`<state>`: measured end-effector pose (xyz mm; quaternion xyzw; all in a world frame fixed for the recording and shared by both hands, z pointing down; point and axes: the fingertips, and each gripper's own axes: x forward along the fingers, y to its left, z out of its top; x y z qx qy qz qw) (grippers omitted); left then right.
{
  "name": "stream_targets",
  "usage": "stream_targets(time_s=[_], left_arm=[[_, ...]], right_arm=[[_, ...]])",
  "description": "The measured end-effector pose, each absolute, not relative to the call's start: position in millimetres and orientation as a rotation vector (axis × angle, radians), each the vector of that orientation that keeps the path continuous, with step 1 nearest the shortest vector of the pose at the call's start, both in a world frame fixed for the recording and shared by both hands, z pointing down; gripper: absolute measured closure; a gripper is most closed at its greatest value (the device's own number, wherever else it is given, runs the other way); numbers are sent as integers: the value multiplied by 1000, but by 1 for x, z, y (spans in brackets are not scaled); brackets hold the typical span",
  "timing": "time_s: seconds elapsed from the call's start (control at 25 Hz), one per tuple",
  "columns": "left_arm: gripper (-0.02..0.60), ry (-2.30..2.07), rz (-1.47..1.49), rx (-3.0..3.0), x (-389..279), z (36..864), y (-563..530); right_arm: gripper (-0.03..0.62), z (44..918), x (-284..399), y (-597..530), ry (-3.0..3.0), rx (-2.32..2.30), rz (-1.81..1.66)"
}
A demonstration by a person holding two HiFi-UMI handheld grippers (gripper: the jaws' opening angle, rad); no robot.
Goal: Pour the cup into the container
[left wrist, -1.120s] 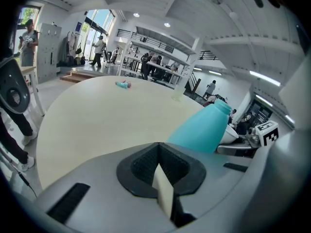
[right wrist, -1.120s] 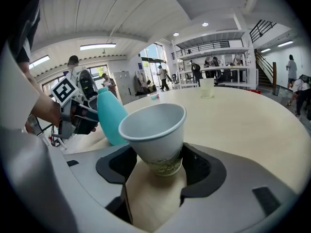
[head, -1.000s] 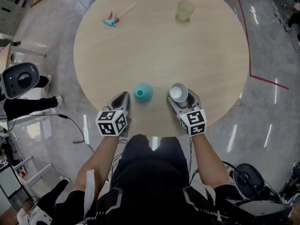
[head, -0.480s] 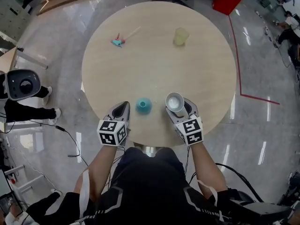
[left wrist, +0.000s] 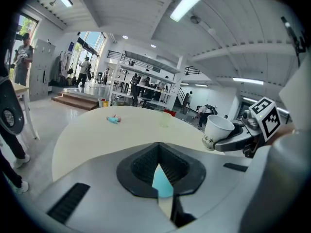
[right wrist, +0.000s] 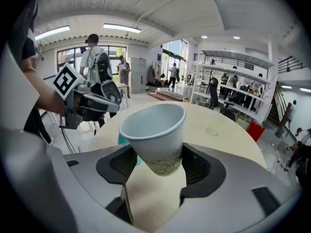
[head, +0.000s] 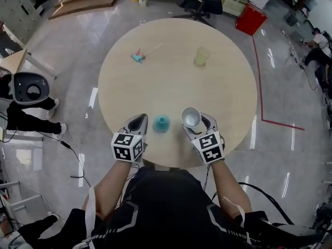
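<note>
Paper cup, white, printed band low on its wall, open mouth up. Pinched low on its body between the two pads of the right gripper, one pad on each side. It leans a little to one side in the right gripper view, with bare tabletop showing under its base. Contents cannot be made out.

Container, teal, narrow-necked, vase-shaped. It stands on the near part of the table, between the two grippers, touching neither. A sliver of it shows past the left gripper's tips.

Left gripper: jaws pressed together, tips drawn to a point, nothing held. It sits just to the left of the container, over the near edge of the table.

Table, round, pale wood top.

Translucent yellowish cup, upright, on the far right part of the table, well apart from the grippers.

Small teal and pink item with a pale stick, lying on the far left part; kind not identifiable.
</note>
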<state>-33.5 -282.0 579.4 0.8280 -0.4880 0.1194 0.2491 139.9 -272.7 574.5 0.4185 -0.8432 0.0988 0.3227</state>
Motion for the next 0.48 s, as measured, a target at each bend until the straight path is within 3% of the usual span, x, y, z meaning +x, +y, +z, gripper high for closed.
stream_targets(time_s=[0.48], left_arm=[[581, -1302, 332, 2287, -28, 587, -277]], right_arm=[[301, 583, 113, -276, -2023, 937, 17]])
